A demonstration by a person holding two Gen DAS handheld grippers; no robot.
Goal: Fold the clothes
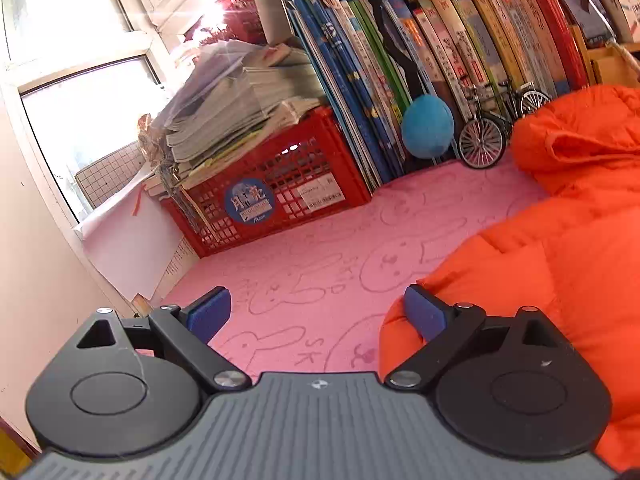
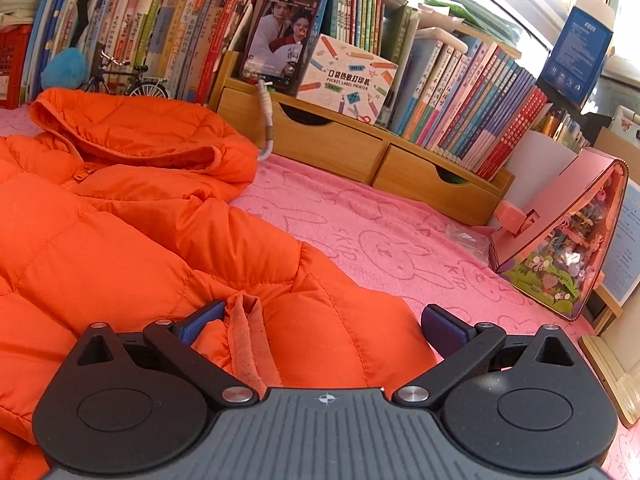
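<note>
An orange puffer jacket [image 2: 120, 216] with a hood [image 2: 152, 132] lies spread on the pink cloth [image 2: 380, 240]. In the right wrist view its sleeve cuff [image 2: 248, 336] sits between the fingers of my right gripper [image 2: 324, 322], which stands wide open with the pads off the fabric. In the left wrist view the jacket [image 1: 560, 260] fills the right side. My left gripper [image 1: 318, 310] is open over bare pink cloth [image 1: 312, 264], and its right pad [image 1: 424, 314] rests against the jacket's edge. Nothing is gripped by either.
A red crate [image 1: 272, 184] stacked with papers, rows of books [image 1: 440, 40], a blue plush ball [image 1: 428, 126] and a model bicycle [image 1: 492, 128] line the back. Wooden drawers [image 2: 360, 148], a phone [image 2: 280, 36] and a pink display house [image 2: 568, 240] stand at the right.
</note>
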